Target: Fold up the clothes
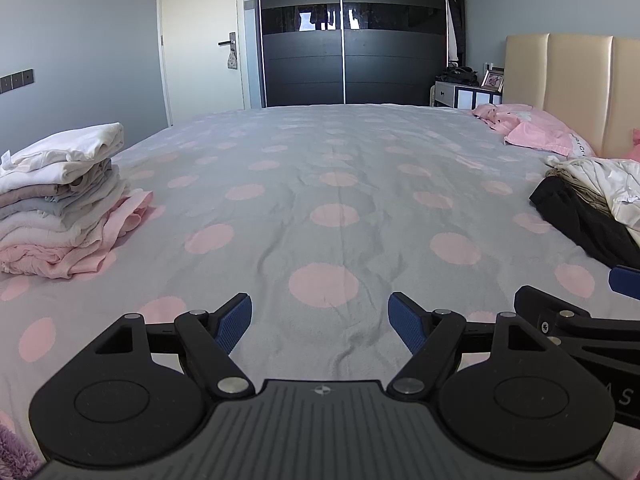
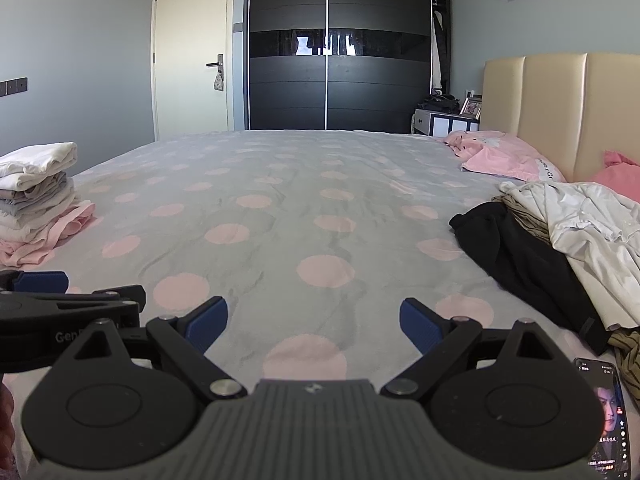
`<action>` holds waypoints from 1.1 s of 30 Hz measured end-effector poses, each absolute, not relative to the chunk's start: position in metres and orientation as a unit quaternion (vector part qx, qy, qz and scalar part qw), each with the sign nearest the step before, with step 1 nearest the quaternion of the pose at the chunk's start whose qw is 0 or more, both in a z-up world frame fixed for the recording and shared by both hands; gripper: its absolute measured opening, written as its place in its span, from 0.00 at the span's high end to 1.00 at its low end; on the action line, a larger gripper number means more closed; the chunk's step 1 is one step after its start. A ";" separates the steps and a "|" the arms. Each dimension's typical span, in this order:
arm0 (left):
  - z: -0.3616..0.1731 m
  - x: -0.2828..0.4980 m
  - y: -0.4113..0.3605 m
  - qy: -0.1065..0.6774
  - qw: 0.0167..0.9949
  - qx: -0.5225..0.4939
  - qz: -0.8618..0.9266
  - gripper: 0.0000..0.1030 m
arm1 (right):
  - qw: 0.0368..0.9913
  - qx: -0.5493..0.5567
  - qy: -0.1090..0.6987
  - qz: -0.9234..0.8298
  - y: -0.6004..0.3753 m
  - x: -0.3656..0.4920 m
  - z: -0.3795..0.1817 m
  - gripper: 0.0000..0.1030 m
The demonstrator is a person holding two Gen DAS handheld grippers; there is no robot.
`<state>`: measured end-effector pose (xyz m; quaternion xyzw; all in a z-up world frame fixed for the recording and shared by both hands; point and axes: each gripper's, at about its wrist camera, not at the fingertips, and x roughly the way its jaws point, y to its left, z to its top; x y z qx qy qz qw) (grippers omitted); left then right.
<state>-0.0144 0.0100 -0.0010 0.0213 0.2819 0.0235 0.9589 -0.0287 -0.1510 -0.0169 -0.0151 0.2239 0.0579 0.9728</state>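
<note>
A stack of folded clothes (image 1: 60,200) in white, grey and pink rests on the left side of the bed, also seen as the stack (image 2: 36,196) in the right wrist view. A loose pile of unfolded clothes (image 2: 560,236), black, white and tan, lies at the right; the same pile (image 1: 592,204) shows in the left wrist view. My left gripper (image 1: 320,322) hovers open over bare sheet, holding nothing. My right gripper (image 2: 314,324) is also open and empty, just right of the left one, with the unfolded pile to its right.
The bed sheet (image 2: 280,184) is grey with pink dots. Pink pillows (image 2: 504,156) lie by the beige headboard (image 2: 560,112). A lit phone (image 2: 606,416) lies at the near right. A dark wardrobe (image 2: 340,44), a door (image 2: 192,52) and a nightstand (image 2: 444,120) stand beyond.
</note>
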 end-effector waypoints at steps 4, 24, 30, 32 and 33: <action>0.000 -0.015 0.011 0.283 0.959 0.020 0.024 0.28 | 0.973 -0.017 0.223 0.058 -0.150 -0.030 -0.017 0.09; 0.002 -0.017 0.014 0.282 0.959 0.018 0.022 0.28 | 0.974 -0.020 0.217 0.060 -0.149 -0.035 -0.015 0.09; 0.002 -0.017 0.014 0.282 0.959 0.017 0.022 0.28 | 0.974 -0.020 0.217 0.060 -0.149 -0.036 -0.014 0.09; 0.002 -0.017 0.014 0.282 0.959 0.017 0.021 0.28 | 0.974 -0.020 0.217 0.061 -0.149 -0.036 -0.014 0.09; 0.002 -0.017 0.014 0.282 0.959 0.017 0.021 0.28 | 0.974 -0.020 0.218 0.061 -0.149 -0.036 -0.014 0.09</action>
